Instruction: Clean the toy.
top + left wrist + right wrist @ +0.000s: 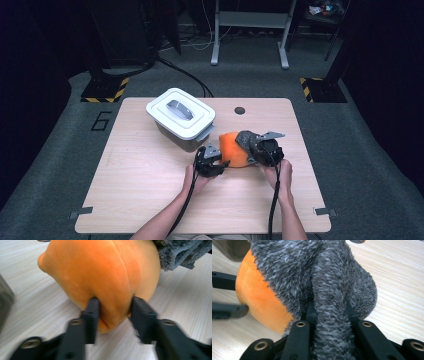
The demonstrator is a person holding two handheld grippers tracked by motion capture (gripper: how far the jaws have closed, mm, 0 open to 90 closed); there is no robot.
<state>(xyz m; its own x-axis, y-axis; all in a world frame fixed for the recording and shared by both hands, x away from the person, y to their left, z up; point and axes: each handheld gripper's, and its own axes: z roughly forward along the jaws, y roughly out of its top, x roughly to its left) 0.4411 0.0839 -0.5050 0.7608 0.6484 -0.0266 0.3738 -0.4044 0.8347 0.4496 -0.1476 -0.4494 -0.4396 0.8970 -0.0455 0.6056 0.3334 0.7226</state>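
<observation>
An orange plush toy point(234, 149) lies near the middle of the counter point(150, 180), toward the right edge. The left tool point(113, 312) has a fold of the orange plush between its pads. The right tool point(330, 312) is clenched on the toy's grey fuzzy part point(329, 290). A lidded white box point(180, 118) stands toward the far edge.

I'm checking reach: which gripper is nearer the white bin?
Left. The left gripper sits just in front of the white bin, at the orange toy; the right gripper is farther right, past the toy.
</observation>
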